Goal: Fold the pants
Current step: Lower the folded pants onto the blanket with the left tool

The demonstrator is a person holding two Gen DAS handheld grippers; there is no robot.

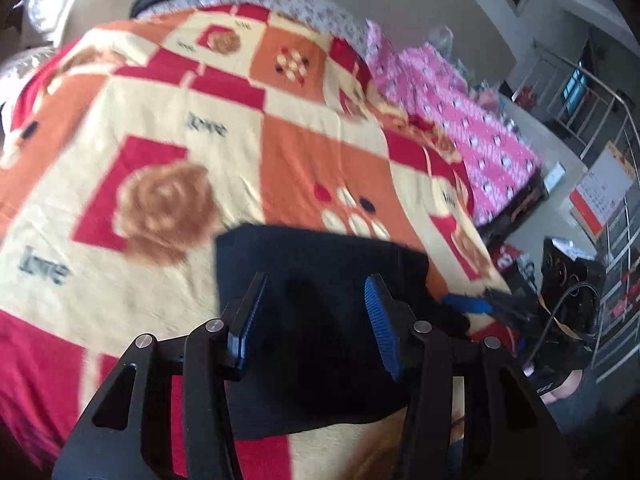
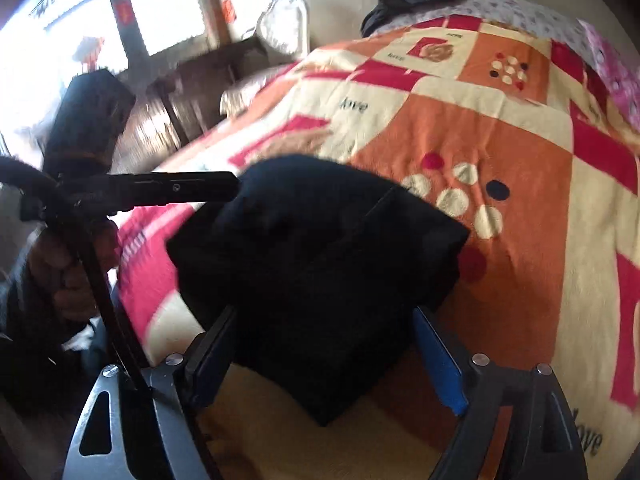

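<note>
I judge the folding nearly done: the pants [image 2: 320,280] lie as a compact black bundle on the blanket [image 2: 500,128] that covers the bed, at lower centre of both views, with several layers stacked and one crease line across the top. What is left, as far as I can tell, is little more than squaring the edges or pulling both tools clear.

In the left wrist view the left gripper [image 1: 316,320] sits low centre over the pants [image 1: 320,288], jaws about half open. The cloth shows between the pads, but I see neither pad pressing on it.

In the right wrist view the right gripper [image 2: 324,356] has its jaws spread wide, straddling the near corner of the bundle. The pads stand beside the fabric, not clamped on it, so I read nothing as held. The picture is blurred, so contact at the edges is uncertain.
</note>
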